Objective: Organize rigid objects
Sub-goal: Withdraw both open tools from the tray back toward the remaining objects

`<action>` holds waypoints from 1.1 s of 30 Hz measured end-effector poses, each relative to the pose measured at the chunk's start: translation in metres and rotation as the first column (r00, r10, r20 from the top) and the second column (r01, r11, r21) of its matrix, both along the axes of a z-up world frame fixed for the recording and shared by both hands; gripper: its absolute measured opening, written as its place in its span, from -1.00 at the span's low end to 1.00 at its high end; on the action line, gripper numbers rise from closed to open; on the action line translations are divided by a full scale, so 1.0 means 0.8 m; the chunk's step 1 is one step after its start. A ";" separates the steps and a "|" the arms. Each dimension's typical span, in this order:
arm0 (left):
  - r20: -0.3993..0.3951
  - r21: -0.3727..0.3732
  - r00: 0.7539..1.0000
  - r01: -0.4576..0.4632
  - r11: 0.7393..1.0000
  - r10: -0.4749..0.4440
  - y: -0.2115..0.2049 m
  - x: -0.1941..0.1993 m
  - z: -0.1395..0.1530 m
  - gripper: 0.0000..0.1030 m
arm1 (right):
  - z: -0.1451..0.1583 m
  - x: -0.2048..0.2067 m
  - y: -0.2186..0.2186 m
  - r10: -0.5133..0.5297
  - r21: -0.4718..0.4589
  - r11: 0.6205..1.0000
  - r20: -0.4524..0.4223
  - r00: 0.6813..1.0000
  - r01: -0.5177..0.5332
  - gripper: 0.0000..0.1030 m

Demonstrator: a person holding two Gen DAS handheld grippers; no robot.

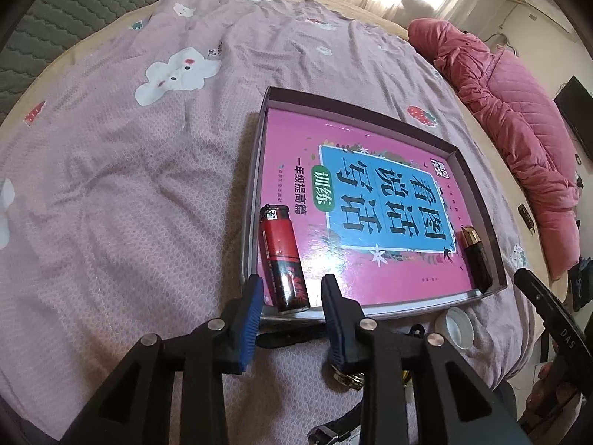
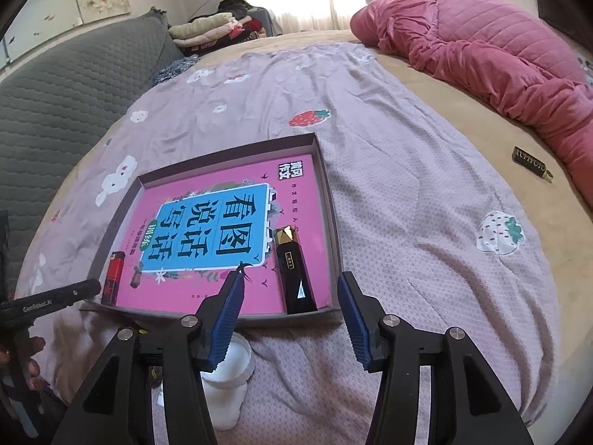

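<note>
Both claws hang released: left gripper (image 1: 292,289) over the red lighter (image 1: 283,256), right gripper (image 2: 292,289) beside the black lipstick tube (image 2: 294,274). Both items look light, hard and slick, so I'd pinch each mid-body across its flat sides.

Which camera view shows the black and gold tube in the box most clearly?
The right wrist view. There the black and gold tube lies whole and close, with its gold cap and label visible, near the right wall of the box. In the left wrist view the tube is small, dark and foreshortened against the box wall.
</note>
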State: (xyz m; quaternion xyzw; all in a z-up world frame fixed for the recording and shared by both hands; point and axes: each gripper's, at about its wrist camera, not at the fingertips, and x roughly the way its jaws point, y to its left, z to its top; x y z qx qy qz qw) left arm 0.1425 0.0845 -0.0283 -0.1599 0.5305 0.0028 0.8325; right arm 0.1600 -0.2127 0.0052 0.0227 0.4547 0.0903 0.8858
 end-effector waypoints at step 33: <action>0.157 0.036 0.985 0.070 0.997 -0.075 -0.038 -0.059 0.080 0.03 | 0.062 -0.046 0.012 0.034 -0.004 0.999 0.117 0.993 -0.034 0.38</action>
